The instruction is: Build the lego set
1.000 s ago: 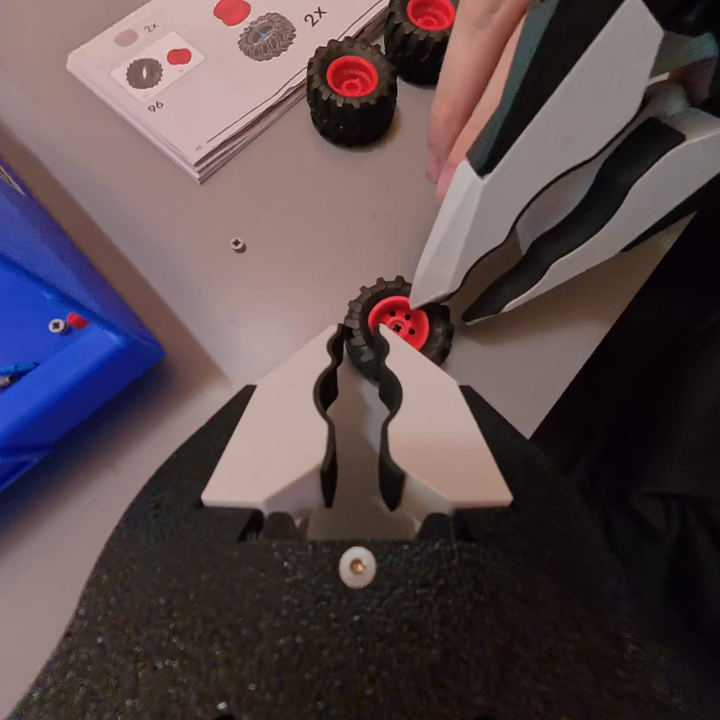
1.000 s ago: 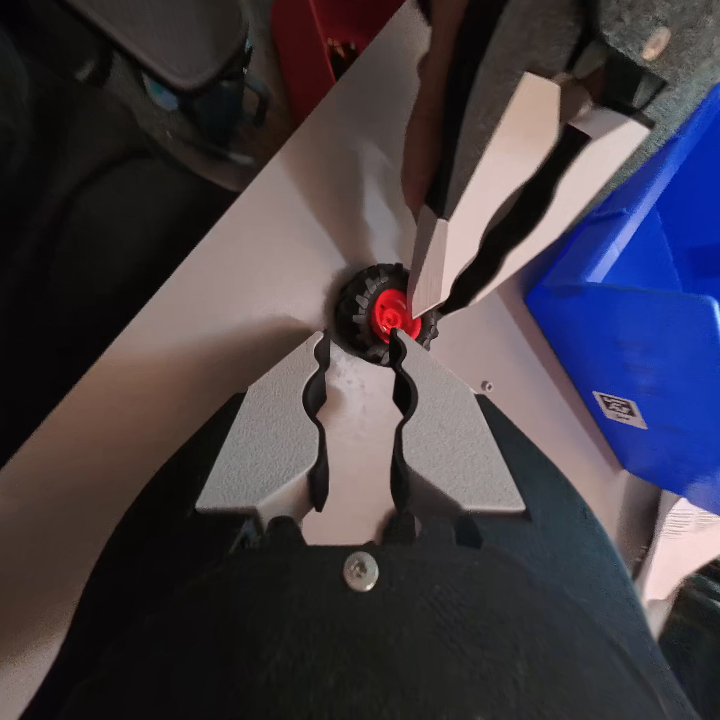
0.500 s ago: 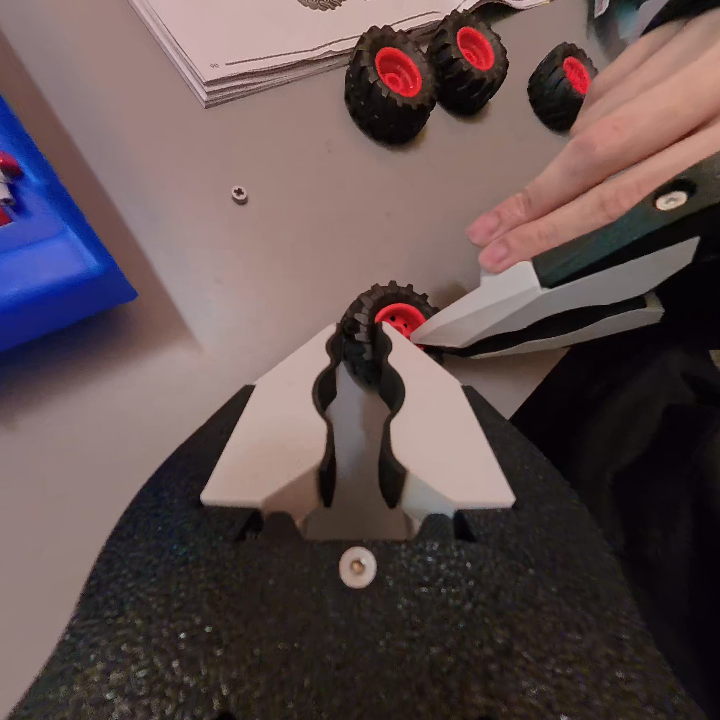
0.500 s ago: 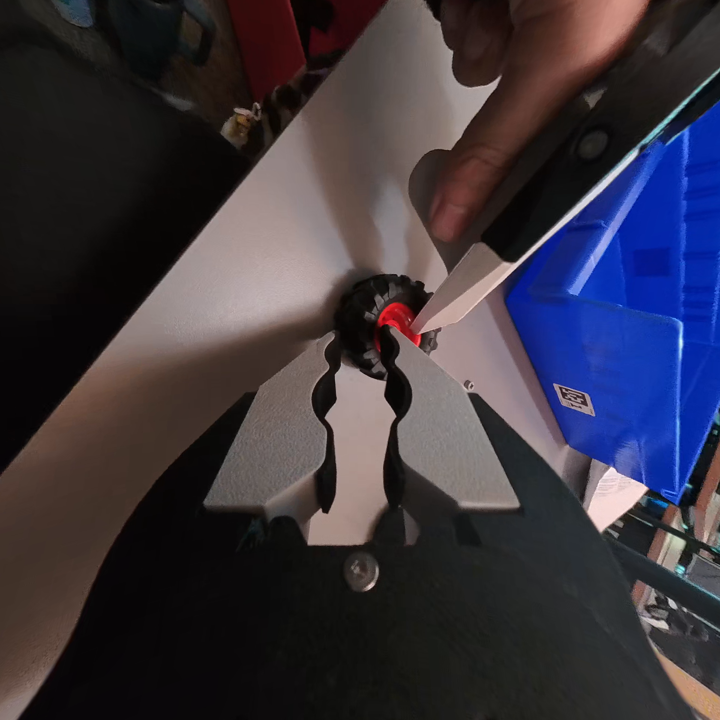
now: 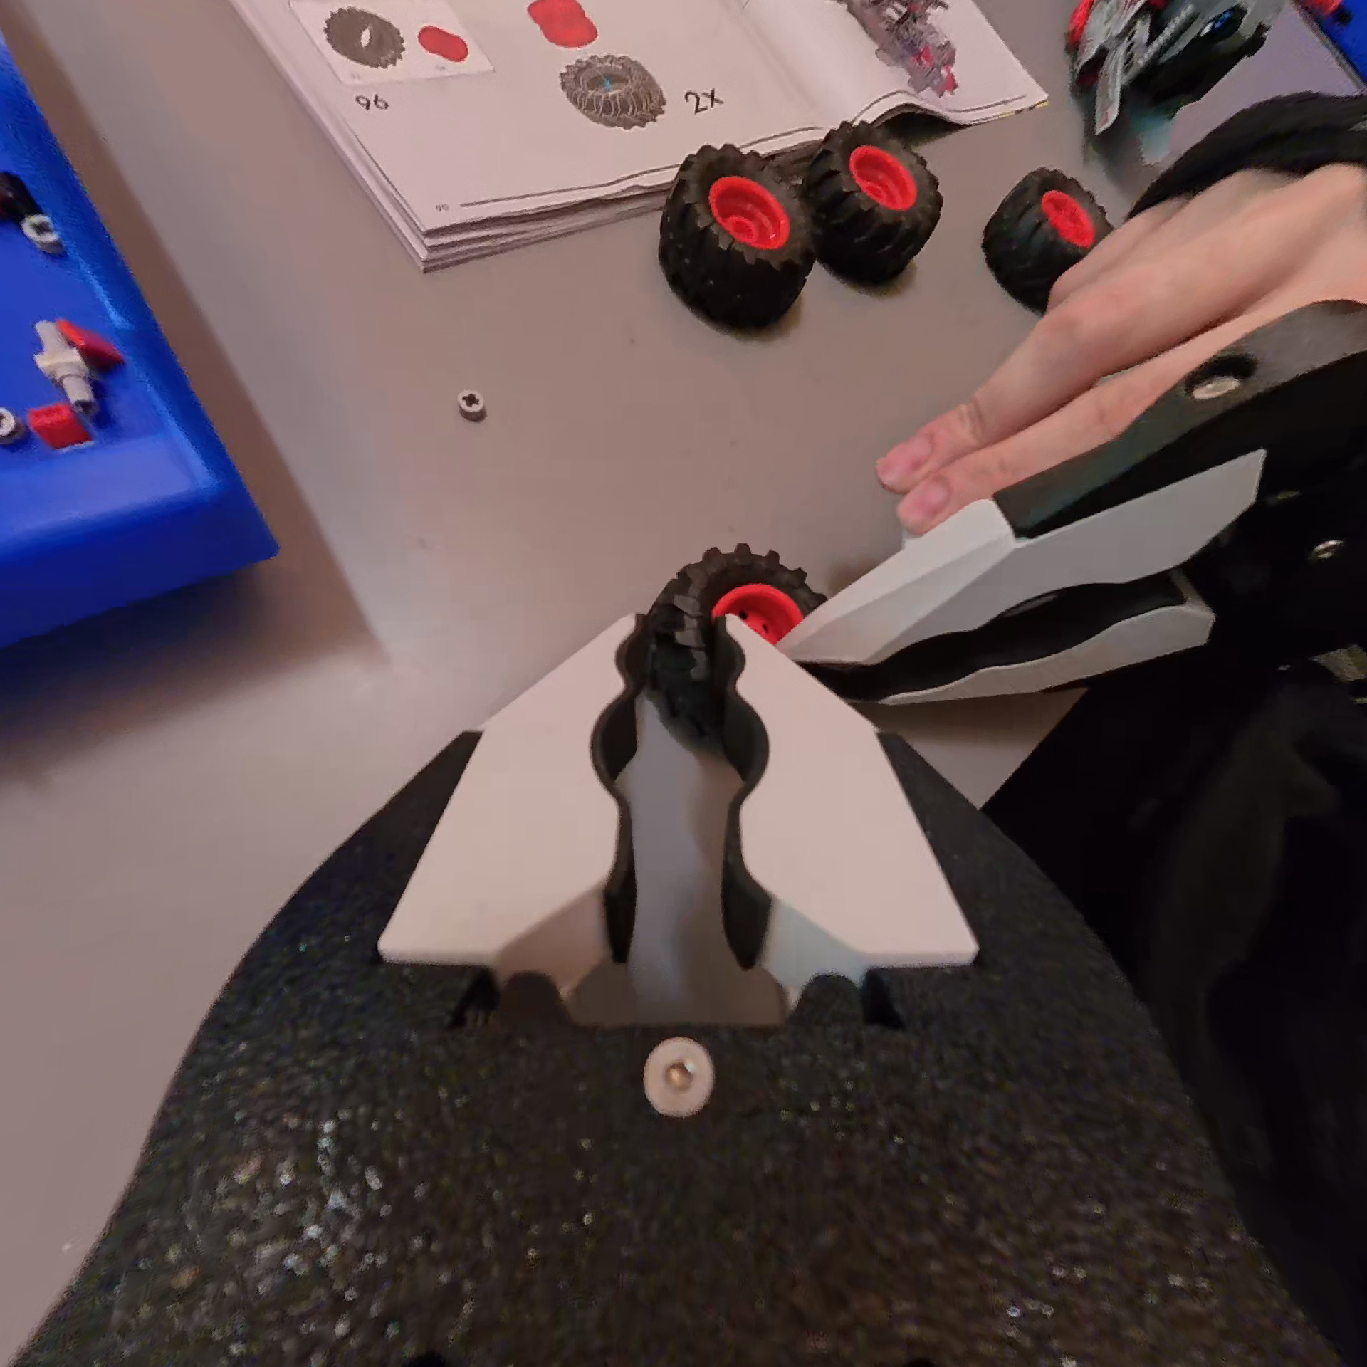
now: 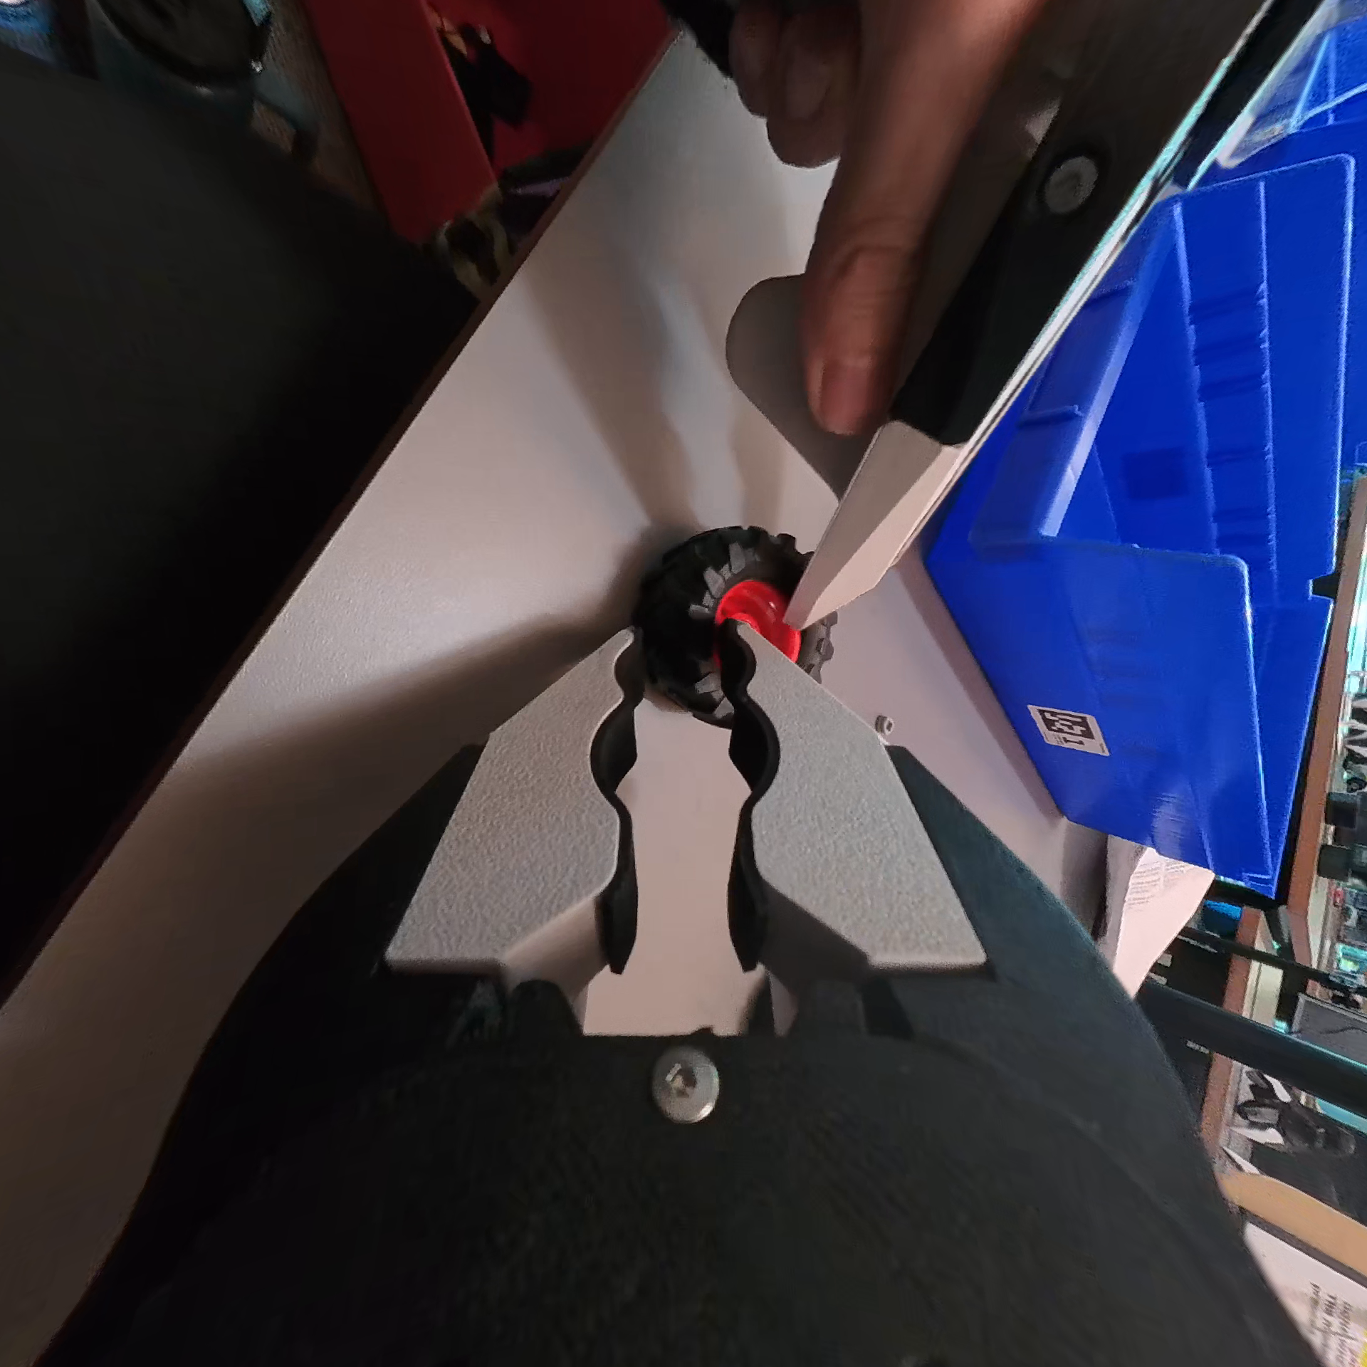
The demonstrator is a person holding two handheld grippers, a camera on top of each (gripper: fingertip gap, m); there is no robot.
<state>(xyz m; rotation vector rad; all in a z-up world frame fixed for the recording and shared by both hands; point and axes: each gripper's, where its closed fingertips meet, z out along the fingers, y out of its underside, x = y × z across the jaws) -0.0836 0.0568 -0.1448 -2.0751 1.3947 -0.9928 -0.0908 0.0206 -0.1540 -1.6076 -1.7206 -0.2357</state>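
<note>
A small wheel (image 5: 747,603) with a black tyre and a red hub stands on the grey table (image 5: 518,481) near its front edge. My left gripper (image 5: 679,627) is shut on it, one finger outside the tyre and one at the hub. My right gripper (image 5: 802,651) comes in from the right, its fingers nearly together at the hub. In the right wrist view the wheel (image 6: 703,592) sits between the tips of my right gripper (image 6: 679,636), pinched at tyre and hub, and my left gripper's finger (image 6: 851,547) touches the hub from above.
Three bigger wheels (image 5: 728,237) lie by an open instruction booklet (image 5: 592,96) at the back. A blue parts bin (image 5: 89,481) is at the left, a small grey piece (image 5: 472,405) lies loose, and a part-built model (image 5: 1154,37) is at the back right. Both grippers' tips are close together, under 4 cm apart.
The right gripper has closed from open, with one tip on the hub, to pinching the wheel, and swung lower. The wheel has tipped up more on edge. The left gripper keeps its hold.
</note>
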